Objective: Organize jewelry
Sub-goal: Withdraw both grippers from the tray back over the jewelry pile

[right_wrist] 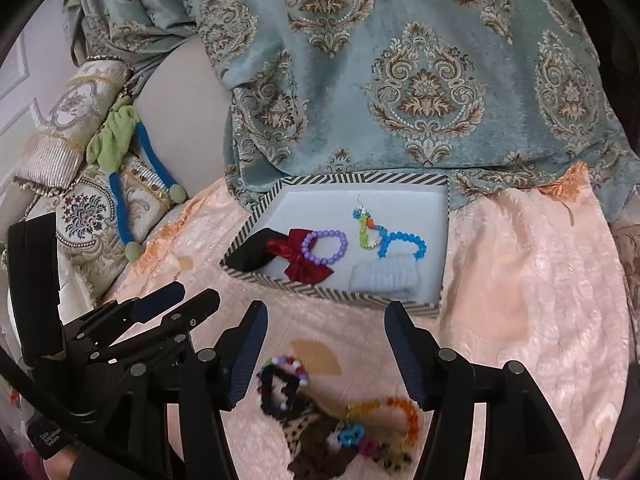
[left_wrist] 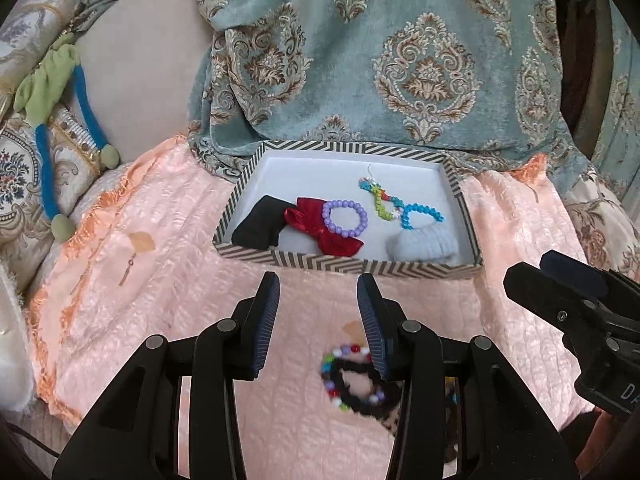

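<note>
A striped-rim box [left_wrist: 256,160] [right_wrist: 256,216] sits on the pink blanket and holds a purple bead bracelet [left_wrist: 362,210] [right_wrist: 340,246], a red bow [left_wrist: 340,245], a black cloth item [left_wrist: 256,226], a colourful bead chain [left_wrist: 420,208] [right_wrist: 400,238] and a pale blue scrunchie [left_wrist: 424,246]. My left gripper [left_wrist: 318,286] is open and empty, just short of the box. A black and multicoloured bead bracelet [left_wrist: 356,384] [right_wrist: 280,384] lies under it. My right gripper [right_wrist: 326,314] is open and empty above a loose pile with an orange bead bracelet [right_wrist: 400,408] and a leopard scrunchie [right_wrist: 316,436].
A teal patterned curtain [left_wrist: 400,60] hangs behind the box. Embroidered cushions and a green and blue soft toy [left_wrist: 52,80] lie at the left. A small earring [left_wrist: 126,274] lies on the pink blanket [left_wrist: 160,280] at the left. The right gripper's body [left_wrist: 580,320] shows at the right edge.
</note>
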A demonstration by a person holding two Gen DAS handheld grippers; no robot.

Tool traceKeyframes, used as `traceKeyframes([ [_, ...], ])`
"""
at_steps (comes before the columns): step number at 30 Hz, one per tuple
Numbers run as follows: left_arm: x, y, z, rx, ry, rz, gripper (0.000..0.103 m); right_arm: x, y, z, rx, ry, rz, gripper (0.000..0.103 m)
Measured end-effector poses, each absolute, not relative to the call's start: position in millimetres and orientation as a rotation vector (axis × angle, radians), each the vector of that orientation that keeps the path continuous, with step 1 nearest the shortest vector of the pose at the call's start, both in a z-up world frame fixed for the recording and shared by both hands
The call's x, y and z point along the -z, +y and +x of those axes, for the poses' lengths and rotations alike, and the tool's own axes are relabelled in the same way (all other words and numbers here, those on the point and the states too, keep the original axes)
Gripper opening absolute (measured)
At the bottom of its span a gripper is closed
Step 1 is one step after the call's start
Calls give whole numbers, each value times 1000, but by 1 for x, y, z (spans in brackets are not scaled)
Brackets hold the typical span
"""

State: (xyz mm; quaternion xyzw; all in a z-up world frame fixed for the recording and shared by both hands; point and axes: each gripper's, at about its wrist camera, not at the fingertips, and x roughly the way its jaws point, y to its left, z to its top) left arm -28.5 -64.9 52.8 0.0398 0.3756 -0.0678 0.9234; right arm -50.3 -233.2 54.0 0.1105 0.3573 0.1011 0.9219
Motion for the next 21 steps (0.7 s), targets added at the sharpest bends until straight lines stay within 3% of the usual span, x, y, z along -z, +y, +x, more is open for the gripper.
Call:
traceKeyframes([
  [21, -74, -56, -90, 162, 703, 80, 41, -71, -223, -118, -199, 686, 180, 62],
])
